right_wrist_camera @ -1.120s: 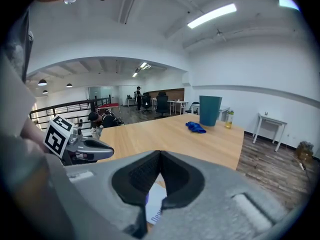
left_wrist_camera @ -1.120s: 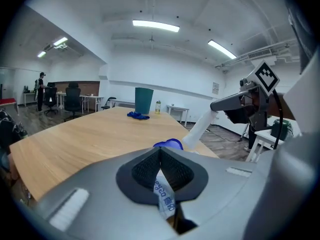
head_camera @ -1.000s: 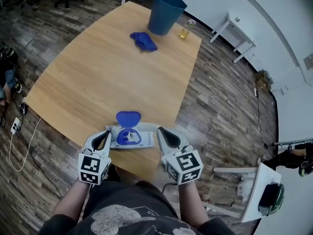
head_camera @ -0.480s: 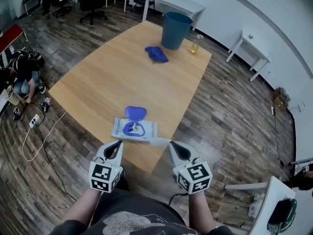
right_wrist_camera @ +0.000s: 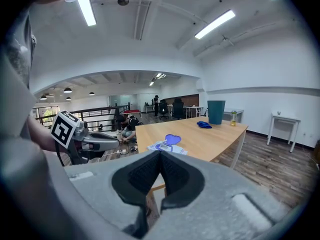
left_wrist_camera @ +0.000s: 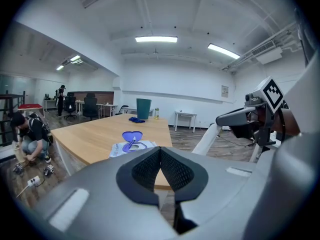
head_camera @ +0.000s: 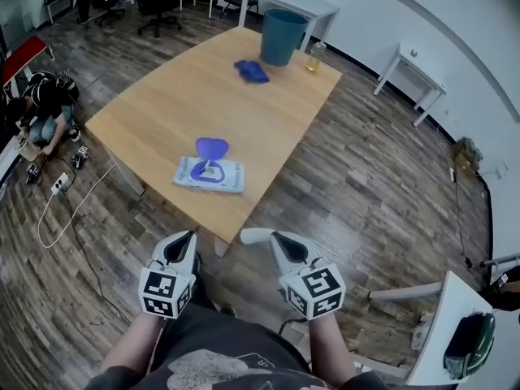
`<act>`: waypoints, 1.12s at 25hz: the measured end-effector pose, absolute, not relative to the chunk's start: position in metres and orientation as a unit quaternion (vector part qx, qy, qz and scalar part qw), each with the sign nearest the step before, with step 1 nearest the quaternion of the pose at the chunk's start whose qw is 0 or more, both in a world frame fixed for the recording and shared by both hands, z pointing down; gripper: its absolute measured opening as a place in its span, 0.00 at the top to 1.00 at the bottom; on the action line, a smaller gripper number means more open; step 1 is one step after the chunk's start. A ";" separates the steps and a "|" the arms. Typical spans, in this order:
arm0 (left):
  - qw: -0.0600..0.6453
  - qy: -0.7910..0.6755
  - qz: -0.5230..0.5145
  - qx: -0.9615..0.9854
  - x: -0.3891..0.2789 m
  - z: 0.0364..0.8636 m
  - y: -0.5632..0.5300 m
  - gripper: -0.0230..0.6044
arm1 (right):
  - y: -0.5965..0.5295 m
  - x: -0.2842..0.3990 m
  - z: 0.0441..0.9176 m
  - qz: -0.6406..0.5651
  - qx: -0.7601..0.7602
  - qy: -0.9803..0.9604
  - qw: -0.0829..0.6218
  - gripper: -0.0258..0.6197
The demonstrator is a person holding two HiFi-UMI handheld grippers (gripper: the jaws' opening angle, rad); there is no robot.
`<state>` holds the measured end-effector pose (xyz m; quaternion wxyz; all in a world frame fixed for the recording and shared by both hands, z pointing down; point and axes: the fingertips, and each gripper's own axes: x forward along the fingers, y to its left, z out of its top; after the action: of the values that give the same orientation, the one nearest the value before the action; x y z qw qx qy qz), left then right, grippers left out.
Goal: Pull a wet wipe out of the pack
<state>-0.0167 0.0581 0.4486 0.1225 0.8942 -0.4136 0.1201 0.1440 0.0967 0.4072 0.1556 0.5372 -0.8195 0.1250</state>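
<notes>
The wet wipe pack (head_camera: pixel 210 174) lies flat near the table's front edge, its blue lid (head_camera: pixel 211 147) flipped open. It also shows in the left gripper view as the pack (left_wrist_camera: pixel 132 145) and in the right gripper view as the pack (right_wrist_camera: pixel 167 145). Both grippers hang off the table, in front of its edge and above the floor. My left gripper (head_camera: pixel 189 236) is shut with nothing in it, its pads (left_wrist_camera: pixel 160 159) pressed together. My right gripper (head_camera: pixel 247 236) is shut and empty too, its pads (right_wrist_camera: pixel 160 161) meeting. Neither one touches the pack.
At the table's far end stand a blue bin (head_camera: pixel 282 36), a blue cloth (head_camera: pixel 252 71) and a small bottle (head_camera: pixel 314 57). A person (head_camera: pixel 45 108) crouches on the floor at left beside cables. White tables (head_camera: pixel 443 331) stand at right; office chairs are at the back.
Both grippers have drawn back from the pack, past the table's front edge, and now hang over the floor. The pack stays on the table, lid open.
</notes>
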 end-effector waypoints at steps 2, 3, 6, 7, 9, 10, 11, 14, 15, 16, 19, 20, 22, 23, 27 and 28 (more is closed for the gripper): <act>0.126 -0.414 0.122 0.893 -0.014 0.450 0.072 0.93 | 0.114 0.148 0.407 0.127 0.537 -0.819 0.155 0.97; 0.128 -0.415 0.122 0.892 -0.013 0.450 0.078 0.93 | 0.122 0.150 0.407 0.128 0.537 -0.819 0.155 0.97; 0.125 -0.418 0.118 0.892 -0.009 0.445 0.089 0.93 | 0.137 0.155 0.406 0.127 0.538 -0.819 0.152 0.97; 0.123 -0.417 0.117 0.893 -0.008 0.443 0.092 0.93 | 0.140 0.156 0.406 0.127 0.539 -0.819 0.151 0.97; 0.119 -0.412 0.118 0.896 -0.006 0.442 0.097 0.93 | 0.145 0.156 0.407 0.129 0.540 -0.818 0.147 0.97; 0.119 -0.407 0.119 0.898 -0.005 0.441 0.099 0.93 | 0.148 0.156 0.407 0.130 0.542 -0.817 0.146 0.97; 0.120 -0.403 0.120 0.899 -0.004 0.442 0.100 0.93 | 0.150 0.155 0.408 0.132 0.544 -0.816 0.145 0.97; 0.126 -0.392 0.121 0.903 -0.002 0.442 0.102 0.93 | 0.155 0.153 0.411 0.137 0.551 -0.810 0.147 0.97; 0.127 -0.390 0.121 0.904 -0.003 0.441 0.102 0.93 | 0.155 0.150 0.411 0.135 0.553 -0.809 0.147 0.97; 0.128 -0.389 0.120 0.904 -0.005 0.440 0.103 0.93 | 0.155 0.148 0.410 0.131 0.556 -0.807 0.147 0.97; 0.123 -0.388 0.118 0.906 -0.014 0.434 0.106 0.93 | 0.155 0.141 0.404 0.117 0.569 -0.801 0.143 0.97; 0.121 -0.388 0.117 0.906 -0.017 0.432 0.107 0.93 | 0.155 0.139 0.402 0.114 0.571 -0.800 0.143 0.97; 0.118 -0.388 0.116 0.907 -0.025 0.430 0.109 0.93 | 0.155 0.133 0.401 0.113 0.573 -0.799 0.144 0.97; 0.119 -0.388 0.115 0.907 -0.028 0.429 0.110 0.93 | 0.156 0.130 0.401 0.112 0.573 -0.798 0.146 0.97; 0.125 -0.392 0.115 0.904 -0.040 0.432 0.115 0.93 | 0.161 0.121 0.404 0.108 0.574 -0.796 0.158 0.97; 0.126 -0.392 0.116 0.904 -0.041 0.433 0.116 0.93 | 0.162 0.120 0.405 0.108 0.576 -0.794 0.160 0.97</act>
<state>-0.0413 0.1164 0.4331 0.1264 0.9039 -0.3920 0.1157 0.1195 0.1620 0.4049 0.1596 0.5760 -0.7943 0.1084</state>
